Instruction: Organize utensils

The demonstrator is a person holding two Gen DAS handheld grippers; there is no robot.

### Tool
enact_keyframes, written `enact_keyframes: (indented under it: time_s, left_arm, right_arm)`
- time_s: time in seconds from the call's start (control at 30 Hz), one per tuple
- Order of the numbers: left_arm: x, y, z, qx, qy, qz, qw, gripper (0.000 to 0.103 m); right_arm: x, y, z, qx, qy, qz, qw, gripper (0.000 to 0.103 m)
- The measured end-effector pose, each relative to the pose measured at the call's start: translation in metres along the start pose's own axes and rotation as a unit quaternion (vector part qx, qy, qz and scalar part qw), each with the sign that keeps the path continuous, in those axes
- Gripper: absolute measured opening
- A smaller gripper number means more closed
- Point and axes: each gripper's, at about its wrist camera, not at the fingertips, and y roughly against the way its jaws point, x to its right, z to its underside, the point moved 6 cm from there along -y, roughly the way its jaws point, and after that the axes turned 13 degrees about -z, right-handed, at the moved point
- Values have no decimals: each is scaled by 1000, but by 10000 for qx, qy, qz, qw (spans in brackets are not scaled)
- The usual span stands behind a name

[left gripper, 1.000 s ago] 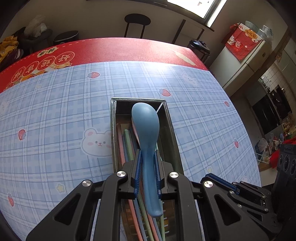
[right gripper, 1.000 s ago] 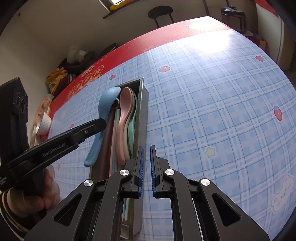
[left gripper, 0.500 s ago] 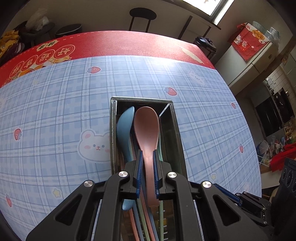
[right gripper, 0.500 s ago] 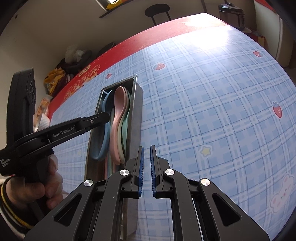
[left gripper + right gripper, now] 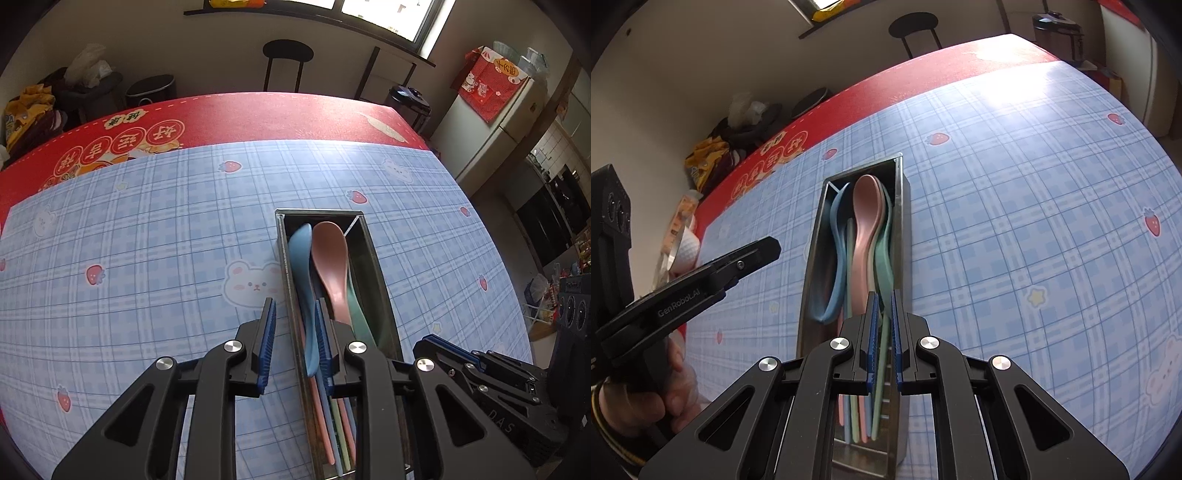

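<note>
in the metal tray on the blue plaid tablecloth: blue spoon, pink spoon and green spoon lying lengthwise. left gripper spread wide, grasping nothing; right gripper nearly closed, empty, above the tray's near end.

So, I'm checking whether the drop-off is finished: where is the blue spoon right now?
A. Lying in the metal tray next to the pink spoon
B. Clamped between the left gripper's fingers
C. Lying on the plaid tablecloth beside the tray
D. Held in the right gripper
A. The blue spoon lies inside the metal tray beside the pink spoon, while the left gripper stands open around nothing.
</note>
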Motion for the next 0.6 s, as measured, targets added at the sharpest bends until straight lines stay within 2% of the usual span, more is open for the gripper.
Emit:
enact_keyframes:
  time_s: [0.23, 0.43, 0.5, 0.53, 0.57, 0.6]
  left_arm:
    - [-43, 27, 9, 143, 148, -190, 9996, 24]
    - [-79, 56, 14, 370, 255, -322, 9985, 32]
    - [-91, 69, 15, 481, 297, -357, 9978, 38]
    - [-96, 77, 15, 553, 317, -369, 9973, 40]
    - [-101, 86, 14, 625, 341, -386, 9967, 48]
    - [-107, 96, 14, 708, 382, -395, 9960, 64]
  right_arm:
    - [-23, -8, 6, -78, 132, 128, 9998, 8]
    - [-45, -5, 9, -93, 344, 353, 9987, 9]
    - [-54, 0, 8, -35, 438, 453, 9980, 27]
    - [-59, 4, 7, 31, 482, 512, 9975, 48]
    - [-65, 8, 5, 114, 522, 561, 9970, 56]
    - [-70, 12, 4, 161, 562, 585, 9966, 58]
